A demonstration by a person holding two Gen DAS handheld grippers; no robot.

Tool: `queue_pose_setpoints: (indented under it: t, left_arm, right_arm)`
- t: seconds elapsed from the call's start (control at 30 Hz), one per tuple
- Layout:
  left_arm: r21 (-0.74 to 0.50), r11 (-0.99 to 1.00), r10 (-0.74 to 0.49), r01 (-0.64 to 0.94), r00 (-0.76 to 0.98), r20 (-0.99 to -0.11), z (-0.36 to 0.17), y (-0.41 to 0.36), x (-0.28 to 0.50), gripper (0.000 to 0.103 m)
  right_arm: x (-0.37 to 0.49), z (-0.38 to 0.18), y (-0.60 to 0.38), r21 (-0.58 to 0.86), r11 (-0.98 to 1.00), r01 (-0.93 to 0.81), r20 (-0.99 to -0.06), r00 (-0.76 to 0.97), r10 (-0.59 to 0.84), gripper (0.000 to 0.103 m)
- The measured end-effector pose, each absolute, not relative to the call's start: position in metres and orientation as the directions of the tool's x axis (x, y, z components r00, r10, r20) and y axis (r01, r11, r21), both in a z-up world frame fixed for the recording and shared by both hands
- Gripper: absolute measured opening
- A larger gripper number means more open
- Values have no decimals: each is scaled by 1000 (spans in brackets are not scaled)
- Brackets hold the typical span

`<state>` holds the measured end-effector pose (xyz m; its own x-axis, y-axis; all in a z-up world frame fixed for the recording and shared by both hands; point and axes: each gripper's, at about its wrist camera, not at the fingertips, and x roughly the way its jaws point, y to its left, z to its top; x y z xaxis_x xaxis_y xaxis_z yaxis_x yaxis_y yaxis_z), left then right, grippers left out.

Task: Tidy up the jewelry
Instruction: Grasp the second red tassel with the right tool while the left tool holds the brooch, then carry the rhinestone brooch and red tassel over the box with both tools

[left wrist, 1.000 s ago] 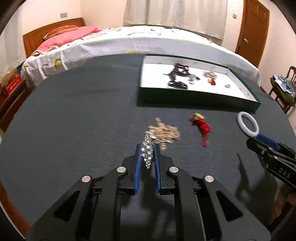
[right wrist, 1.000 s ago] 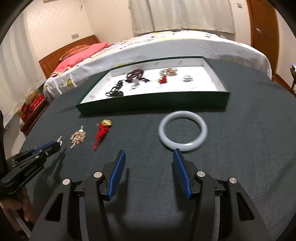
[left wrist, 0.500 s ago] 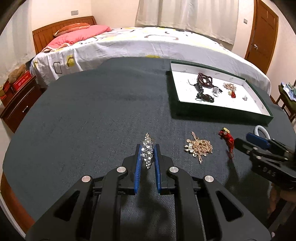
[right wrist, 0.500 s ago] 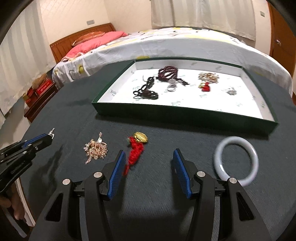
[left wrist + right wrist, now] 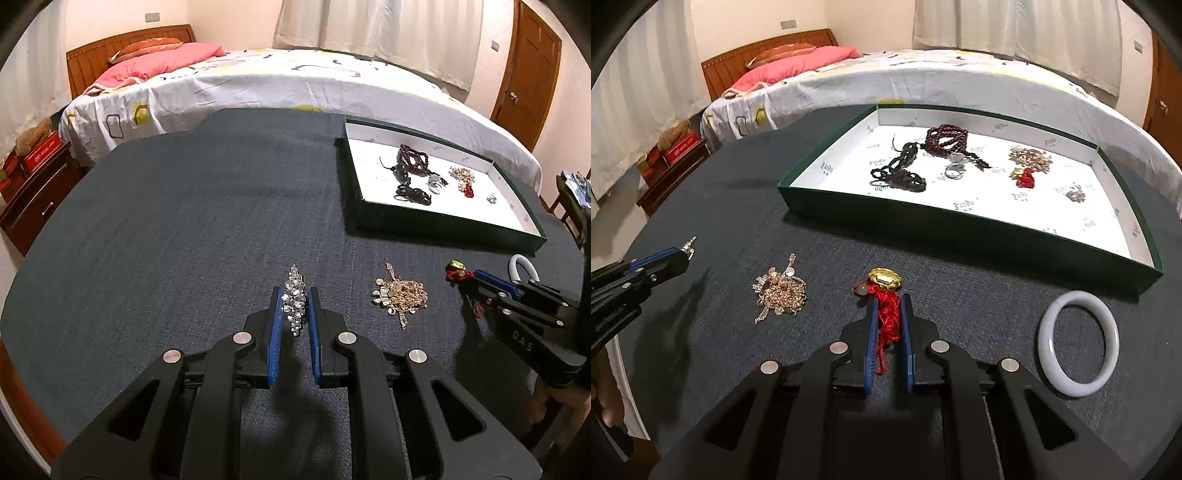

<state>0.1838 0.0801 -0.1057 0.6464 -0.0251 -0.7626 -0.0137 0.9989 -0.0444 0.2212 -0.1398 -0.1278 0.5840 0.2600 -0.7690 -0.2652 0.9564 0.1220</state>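
Fingers of both grippers are pinched on jewelry over the dark table [image 5: 166, 221].
Left gripper [image 5: 294, 306] holds the sparkly silver piece [image 5: 294, 295]; right gripper [image 5: 887, 314] squeezes the red tassel charm [image 5: 886, 314], which seems to touch the table. Next, I think, each gets carried into the green tray [image 5: 960, 218] and let go gently.

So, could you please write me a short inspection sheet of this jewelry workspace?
Surface: dark table.
Job's things: green tray holding bead bracelets and small pieces; gold chain pile, white bangle on the table.
Clutter: nothing seen.
Grippers: left gripper shut on rhinestone piece; right gripper shut on red tassel charm.
Cables: nothing seen.
Surroundings: bed, door.
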Motion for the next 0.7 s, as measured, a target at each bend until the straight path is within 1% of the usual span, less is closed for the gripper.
queue_pose_setpoints:
  t: [0.33,0.7]
  left_arm:
    - [-56,998,-59,26,668,-742,-97,60,181,13]
    - [-101,984,-176,148,699,-693,-78,-4,204,13]
  right_arm:
    - [209,-96,-176,134,969,-210,-712,659,241,12]
    - [219,-65,-231,121,986,-113,-648,744,165,12]
